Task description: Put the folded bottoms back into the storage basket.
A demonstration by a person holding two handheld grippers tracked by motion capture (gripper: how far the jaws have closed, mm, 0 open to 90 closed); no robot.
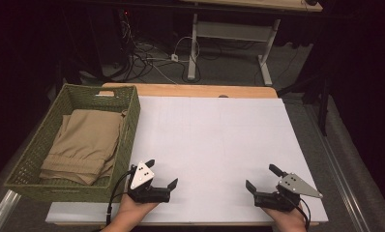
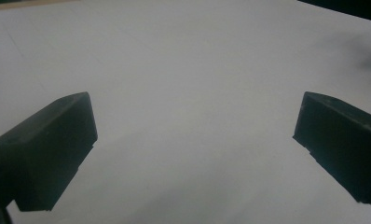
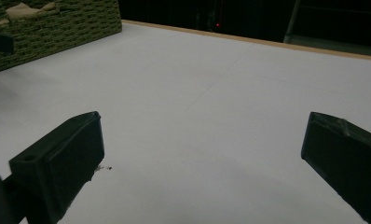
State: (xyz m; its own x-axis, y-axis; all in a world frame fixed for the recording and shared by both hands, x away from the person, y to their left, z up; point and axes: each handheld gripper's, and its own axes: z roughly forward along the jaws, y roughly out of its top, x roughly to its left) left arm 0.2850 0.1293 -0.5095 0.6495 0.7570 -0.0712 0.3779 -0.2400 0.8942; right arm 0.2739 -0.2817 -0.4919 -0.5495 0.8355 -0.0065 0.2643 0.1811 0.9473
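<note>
Folded beige cloth (image 1: 84,142) in green basket (image 1: 128,126)

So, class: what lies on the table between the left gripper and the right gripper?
Nothing: in the high view only bare white board stretches between the left gripper and the right gripper.

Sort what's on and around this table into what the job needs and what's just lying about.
Belongs to the job:
- left claw, open, beside the basket
- right claw, open
- tan cloth, folded in the basket
- green basket
- white board, bare work surface

Just lying about:
- cables on the floor
- far desk
</note>
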